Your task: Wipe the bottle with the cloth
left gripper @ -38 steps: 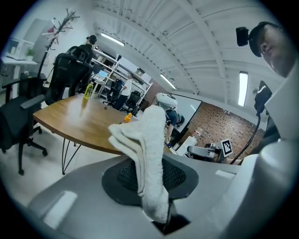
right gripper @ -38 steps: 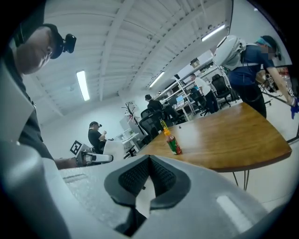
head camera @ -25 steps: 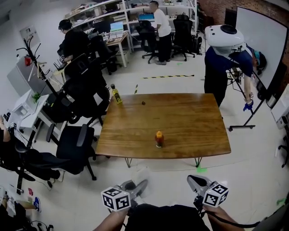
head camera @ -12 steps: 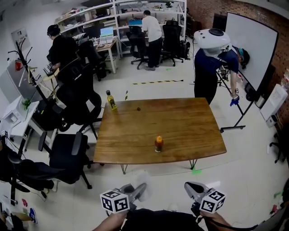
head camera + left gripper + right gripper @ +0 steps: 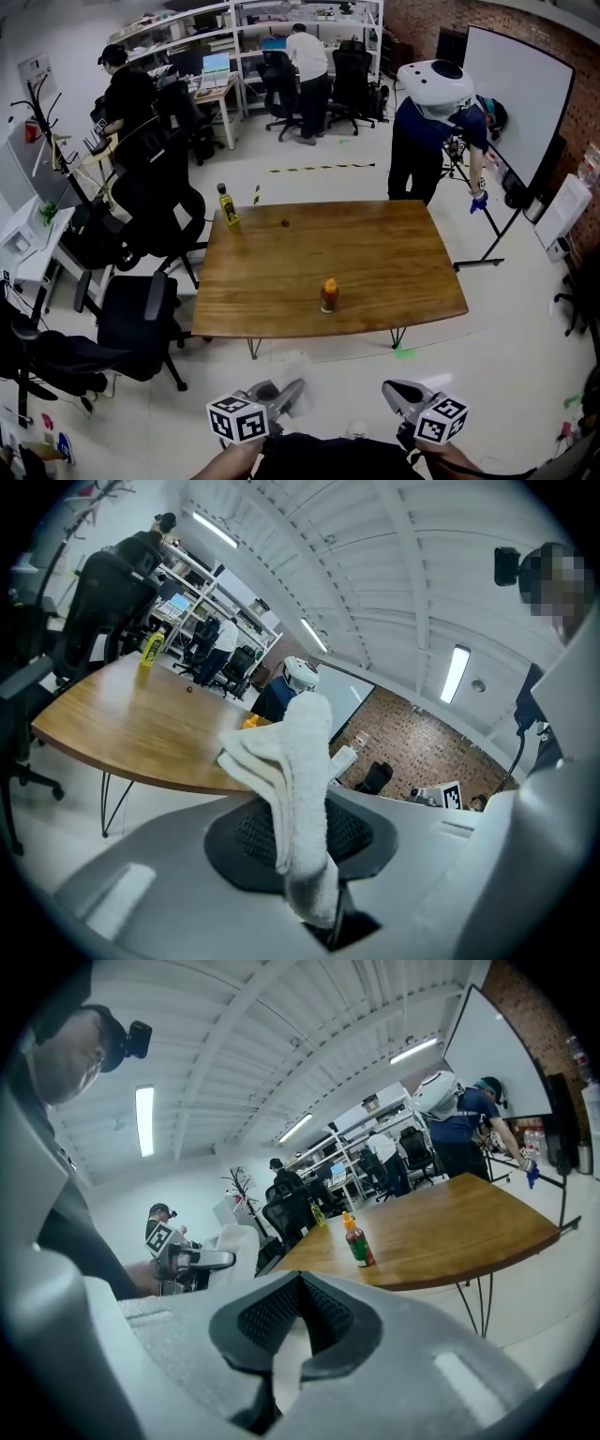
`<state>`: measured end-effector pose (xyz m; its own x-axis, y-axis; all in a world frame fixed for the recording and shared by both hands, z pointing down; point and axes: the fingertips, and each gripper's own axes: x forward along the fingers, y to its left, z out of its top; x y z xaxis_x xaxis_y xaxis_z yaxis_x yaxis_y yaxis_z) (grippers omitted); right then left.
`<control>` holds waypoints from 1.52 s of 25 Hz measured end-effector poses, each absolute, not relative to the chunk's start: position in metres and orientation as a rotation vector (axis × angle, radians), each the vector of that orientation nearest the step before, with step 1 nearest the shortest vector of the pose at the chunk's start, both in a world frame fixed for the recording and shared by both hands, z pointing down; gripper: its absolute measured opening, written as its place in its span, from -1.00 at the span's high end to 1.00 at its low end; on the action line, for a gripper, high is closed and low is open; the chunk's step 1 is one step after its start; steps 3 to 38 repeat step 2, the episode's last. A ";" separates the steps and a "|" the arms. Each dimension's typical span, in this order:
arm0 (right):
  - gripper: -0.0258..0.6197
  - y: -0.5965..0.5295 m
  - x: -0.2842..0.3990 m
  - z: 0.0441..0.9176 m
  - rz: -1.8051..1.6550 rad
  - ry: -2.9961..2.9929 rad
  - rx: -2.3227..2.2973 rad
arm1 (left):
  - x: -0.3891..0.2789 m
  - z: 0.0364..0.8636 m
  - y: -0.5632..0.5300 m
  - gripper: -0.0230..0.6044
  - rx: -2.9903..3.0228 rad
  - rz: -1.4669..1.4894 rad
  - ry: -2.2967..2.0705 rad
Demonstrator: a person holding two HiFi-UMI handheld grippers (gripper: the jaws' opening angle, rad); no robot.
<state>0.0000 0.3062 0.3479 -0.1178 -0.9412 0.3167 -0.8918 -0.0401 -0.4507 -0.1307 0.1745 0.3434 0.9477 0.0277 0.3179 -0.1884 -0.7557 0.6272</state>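
I am looking steeply down over a wooden table [image 5: 384,258] in an open office, standing back from its near edge with both tools held low in front of me. The left gripper [image 5: 287,391] has its fingers [image 5: 246,841] closed on a white cloth [image 5: 302,771], which is folded and stands up out of the grip, leaning slightly over at the top. The right gripper [image 5: 392,388] holds nothing; its fingers [image 5: 267,1314] are fully together.

The bottle [image 5: 329,295] is a small red one with an orange cap. It stands upright on the table, close to the near edge and about midway along it, well apart from both grippers.

A second, yellow bottle [image 5: 226,204] stands upright at the table's far left corner. A small dark object [image 5: 284,223] lies near the far edge; I cannot tell what it is.

Black office chairs [image 5: 141,314] crowd the table's left side. A person in a dark blue top [image 5: 422,131] bends over beyond the far right corner, next to a whiteboard [image 5: 520,89]. Two more people stand at desks and shelves at the back of the room.
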 end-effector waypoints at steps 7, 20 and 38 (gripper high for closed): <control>0.92 0.303 -0.001 0.348 -0.865 2.119 -2.026 | -0.132 0.344 0.172 0.61 2.404 0.399 -0.117; 0.92 0.303 -0.001 0.348 -0.865 2.119 -2.026 | -0.132 0.344 0.172 0.61 2.404 0.399 -0.117; 0.92 0.303 -0.001 0.348 -0.865 2.119 -2.026 | -0.132 0.344 0.172 0.61 2.404 0.399 -0.117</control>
